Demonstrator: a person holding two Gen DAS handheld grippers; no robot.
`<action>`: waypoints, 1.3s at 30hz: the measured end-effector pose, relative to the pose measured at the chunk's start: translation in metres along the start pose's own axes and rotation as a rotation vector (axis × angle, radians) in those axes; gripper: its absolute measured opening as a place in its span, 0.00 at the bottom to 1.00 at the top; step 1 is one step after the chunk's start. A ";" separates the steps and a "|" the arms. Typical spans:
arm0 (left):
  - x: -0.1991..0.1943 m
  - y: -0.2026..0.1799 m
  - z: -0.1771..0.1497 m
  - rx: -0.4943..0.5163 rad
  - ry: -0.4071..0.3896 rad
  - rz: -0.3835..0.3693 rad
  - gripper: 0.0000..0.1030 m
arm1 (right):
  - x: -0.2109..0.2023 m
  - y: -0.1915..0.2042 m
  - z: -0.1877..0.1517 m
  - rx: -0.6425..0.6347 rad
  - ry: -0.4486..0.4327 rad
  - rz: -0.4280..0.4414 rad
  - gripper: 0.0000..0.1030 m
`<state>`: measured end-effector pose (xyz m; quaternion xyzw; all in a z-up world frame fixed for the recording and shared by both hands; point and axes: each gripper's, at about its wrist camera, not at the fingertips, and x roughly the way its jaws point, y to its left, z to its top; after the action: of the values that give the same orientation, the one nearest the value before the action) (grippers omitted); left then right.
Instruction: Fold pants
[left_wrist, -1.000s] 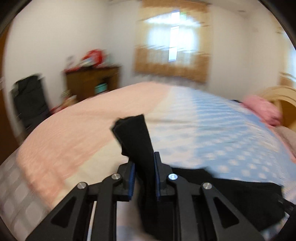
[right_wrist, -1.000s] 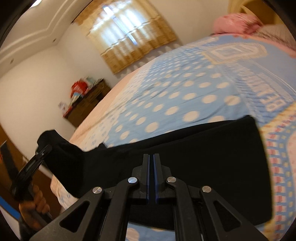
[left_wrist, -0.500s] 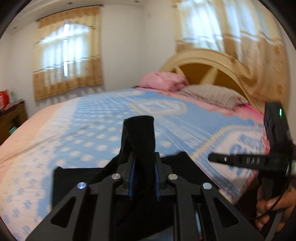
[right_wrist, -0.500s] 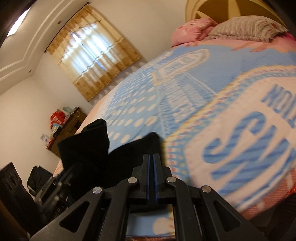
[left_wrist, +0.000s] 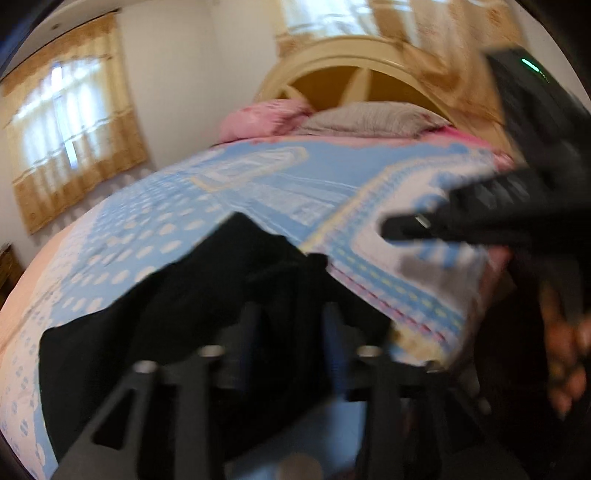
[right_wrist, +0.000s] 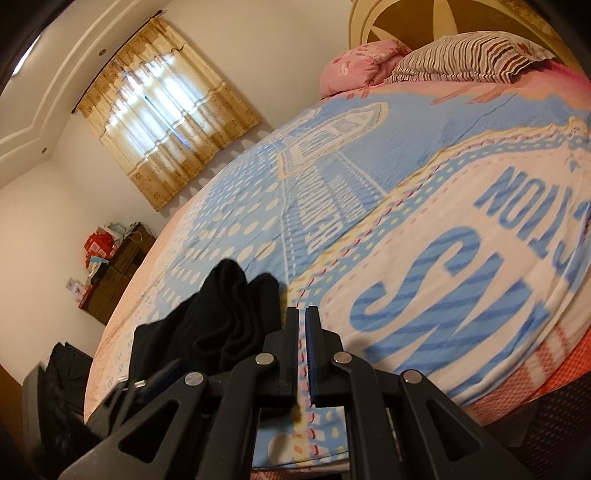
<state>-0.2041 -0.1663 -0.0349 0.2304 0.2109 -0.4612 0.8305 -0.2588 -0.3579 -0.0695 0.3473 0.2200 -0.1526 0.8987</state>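
Note:
The black pants (left_wrist: 166, 314) lie bunched in a folded heap on the blue-and-white bedspread (left_wrist: 295, 177), near the bed's front edge. My left gripper (left_wrist: 290, 310) hangs just over them, blurred. Its jaws are opening, and the cloth lies between and under the fingers without being pinched. In the right wrist view the pants (right_wrist: 221, 314) sit just left of my right gripper (right_wrist: 301, 314), which is shut with nothing in it. The left gripper (right_wrist: 147, 380) shows at the lower left there. The right gripper (left_wrist: 406, 223) crosses the left wrist view's right side.
A pink pillow (right_wrist: 362, 62) and a striped pillow (right_wrist: 472, 55) lie by the headboard (right_wrist: 406, 22). A dark dresser (right_wrist: 118, 266) stands against the far wall, with a black bag (right_wrist: 62, 369) near it. A person's hand (left_wrist: 565, 350) shows at the right.
My left gripper swung across the bed toward the headboard side with the pants' end, sank, and spread its jaws off the cloth. The right gripper slid right, off the pants, still shut.

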 end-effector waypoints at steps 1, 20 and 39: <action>-0.005 -0.001 -0.001 0.027 -0.006 -0.004 0.72 | -0.003 0.000 0.003 0.011 -0.006 0.024 0.04; -0.070 0.175 -0.063 -0.544 0.130 0.320 0.99 | 0.056 0.091 -0.056 -0.535 0.154 -0.175 0.08; -0.088 0.167 -0.086 -0.438 0.195 0.341 0.99 | 0.014 0.112 -0.022 -0.581 -0.021 -0.113 0.10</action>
<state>-0.1147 0.0204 -0.0227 0.1211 0.3425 -0.2343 0.9017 -0.2049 -0.2644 -0.0286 0.0609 0.2644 -0.1366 0.9527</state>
